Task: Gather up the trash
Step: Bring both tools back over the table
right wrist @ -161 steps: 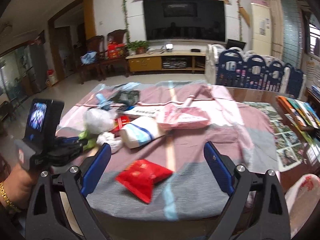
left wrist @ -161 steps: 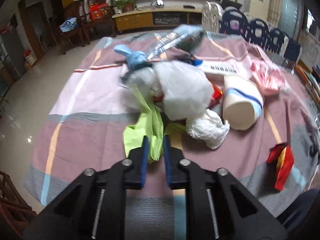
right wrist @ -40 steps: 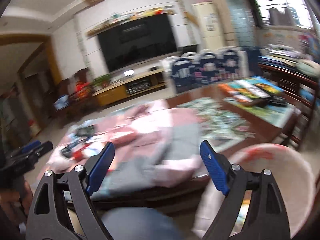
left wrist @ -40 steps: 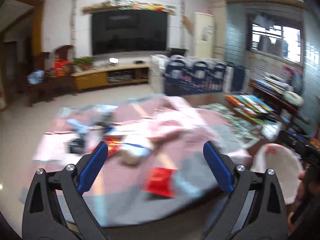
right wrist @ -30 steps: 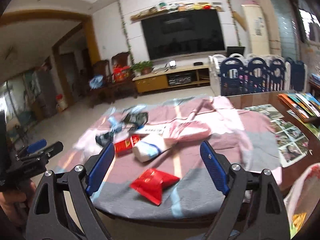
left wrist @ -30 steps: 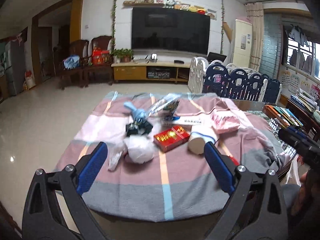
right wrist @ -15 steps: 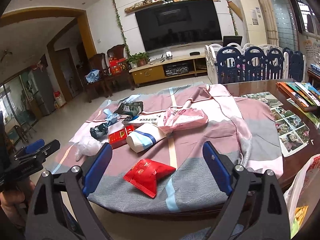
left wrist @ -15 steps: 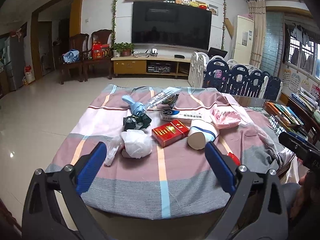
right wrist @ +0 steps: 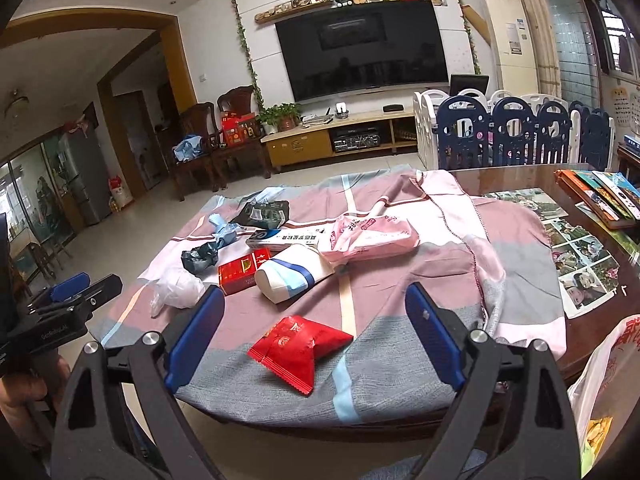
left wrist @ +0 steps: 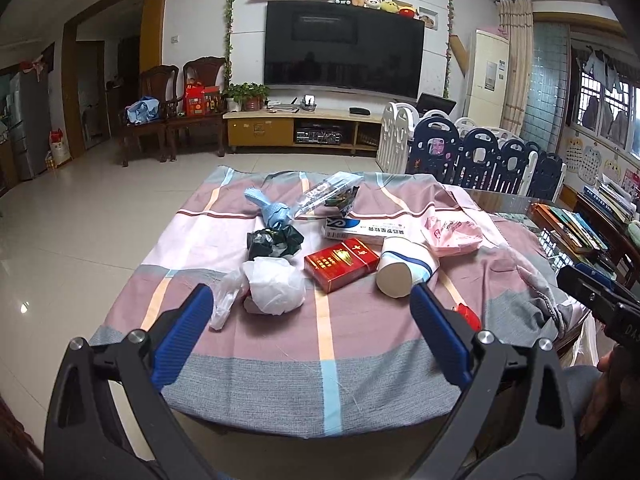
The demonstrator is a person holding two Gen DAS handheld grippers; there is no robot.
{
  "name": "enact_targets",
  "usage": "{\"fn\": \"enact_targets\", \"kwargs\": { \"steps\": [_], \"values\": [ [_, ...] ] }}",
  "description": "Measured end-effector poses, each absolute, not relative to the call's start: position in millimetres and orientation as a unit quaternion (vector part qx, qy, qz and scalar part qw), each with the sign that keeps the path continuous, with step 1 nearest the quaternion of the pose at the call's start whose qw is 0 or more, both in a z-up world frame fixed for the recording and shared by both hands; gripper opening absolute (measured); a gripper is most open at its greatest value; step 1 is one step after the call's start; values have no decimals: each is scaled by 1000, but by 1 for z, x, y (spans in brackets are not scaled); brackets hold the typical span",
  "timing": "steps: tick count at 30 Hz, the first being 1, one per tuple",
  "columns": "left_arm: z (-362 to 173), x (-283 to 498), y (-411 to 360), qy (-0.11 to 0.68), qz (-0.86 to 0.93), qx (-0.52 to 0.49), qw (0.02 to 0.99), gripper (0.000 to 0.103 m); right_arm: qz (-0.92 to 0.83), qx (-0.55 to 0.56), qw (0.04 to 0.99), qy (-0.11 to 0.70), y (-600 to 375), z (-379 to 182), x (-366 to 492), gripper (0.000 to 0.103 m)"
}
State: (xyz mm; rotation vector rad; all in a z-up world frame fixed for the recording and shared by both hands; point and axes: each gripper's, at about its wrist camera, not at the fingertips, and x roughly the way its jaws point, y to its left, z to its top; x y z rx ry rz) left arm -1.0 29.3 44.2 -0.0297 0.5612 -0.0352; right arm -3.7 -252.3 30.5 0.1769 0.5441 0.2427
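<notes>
Left wrist view: the left gripper is hanging off the near edge of the table with its jaws spread wide and nothing between them. Ahead of it, trash is lying on a striped cloth. Just beyond the left finger a crumpled white plastic bag is sitting, with a dark crumpled bag behind it and a light blue wad farther off. Ahead of the gap a red box is lying flat, and beyond the right finger a white paper cup with a blue stripe is lying on its side. Behind these a long white and blue box, a clear wrapper and a pink bag are resting. A red wrapper is showing only partly, beside the right finger. The right gripper's tip is entering at the right edge.

Right wrist view: the right gripper is also standing wide open and empty, short of the table edge. A red wrapper is lying on the cloth directly ahead, in line with the gap. Beyond it the paper cup, red box and pink bag are lying. A white bag with red print is hanging open to the right of the gripper, off the table. The left gripper is showing at the left.
</notes>
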Motion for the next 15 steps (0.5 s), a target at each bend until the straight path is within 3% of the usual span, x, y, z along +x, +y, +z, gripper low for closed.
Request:
{"fn": "enact_targets", "kwargs": {
  "steps": [15],
  "values": [
    [41,4,30,291,-14,-18,956,98,121,86,951,270,-251,29,-3,90]
  ]
}}
